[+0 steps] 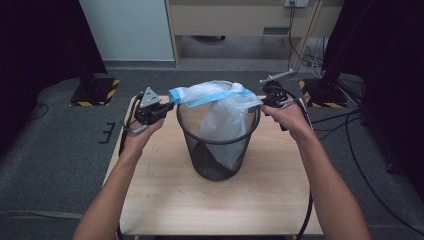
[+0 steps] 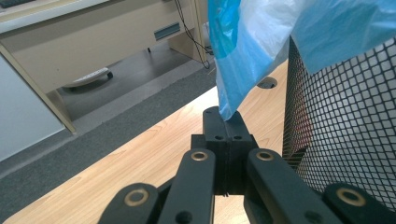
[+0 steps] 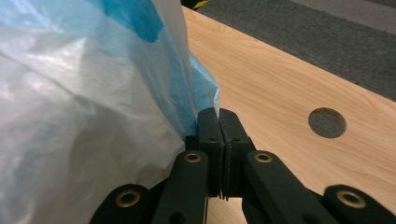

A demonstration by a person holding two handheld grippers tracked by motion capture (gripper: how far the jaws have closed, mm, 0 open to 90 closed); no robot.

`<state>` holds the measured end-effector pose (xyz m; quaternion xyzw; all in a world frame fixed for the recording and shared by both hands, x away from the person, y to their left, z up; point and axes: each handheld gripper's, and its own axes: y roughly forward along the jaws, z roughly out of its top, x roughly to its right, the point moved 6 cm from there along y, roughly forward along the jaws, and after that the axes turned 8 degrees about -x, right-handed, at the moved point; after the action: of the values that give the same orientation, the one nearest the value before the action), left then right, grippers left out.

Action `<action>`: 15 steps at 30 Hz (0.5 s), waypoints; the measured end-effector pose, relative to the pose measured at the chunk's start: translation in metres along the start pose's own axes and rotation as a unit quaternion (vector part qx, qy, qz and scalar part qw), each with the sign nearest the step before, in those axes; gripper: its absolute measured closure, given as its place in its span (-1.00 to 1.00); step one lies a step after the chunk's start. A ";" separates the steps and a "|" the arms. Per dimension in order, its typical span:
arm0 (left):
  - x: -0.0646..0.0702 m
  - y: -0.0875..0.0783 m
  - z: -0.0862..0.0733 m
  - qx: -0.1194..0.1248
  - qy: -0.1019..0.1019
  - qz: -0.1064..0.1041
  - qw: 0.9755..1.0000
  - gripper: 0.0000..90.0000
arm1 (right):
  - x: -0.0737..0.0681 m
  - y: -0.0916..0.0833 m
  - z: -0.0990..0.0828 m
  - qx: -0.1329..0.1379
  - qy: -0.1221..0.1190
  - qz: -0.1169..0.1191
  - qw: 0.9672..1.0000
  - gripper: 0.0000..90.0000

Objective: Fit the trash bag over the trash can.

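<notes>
Your left gripper (image 1: 167,106) and right gripper (image 1: 261,102) each pinched an edge of the thin white-and-blue plastic bag (image 1: 220,112), stretched over the black wire-mesh bin (image 1: 218,150) mid-table. Pulling further apart risked tearing the film or tipping that bin.
</notes>
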<state>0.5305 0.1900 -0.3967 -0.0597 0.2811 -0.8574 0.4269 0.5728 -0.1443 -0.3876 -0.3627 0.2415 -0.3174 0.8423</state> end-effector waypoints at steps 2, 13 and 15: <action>0.000 0.000 0.000 0.001 -0.001 0.000 1.000 1.00 | 0.002 -0.002 0.001 0.006 -0.001 -0.009 1.000 0.86; 0.002 0.000 0.003 0.009 0.008 -0.003 1.000 1.00 | 0.011 -0.043 0.006 0.084 0.014 -0.053 0.995 0.05; 0.003 -0.001 0.003 0.010 0.009 -0.004 1.000 1.00 | 0.012 -0.052 0.006 0.097 0.016 -0.056 0.994 0.05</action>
<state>0.5290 0.1867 -0.3941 -0.0492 0.2758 -0.8624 0.4216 0.5658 -0.1780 -0.3464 -0.2872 0.2021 -0.3919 0.8503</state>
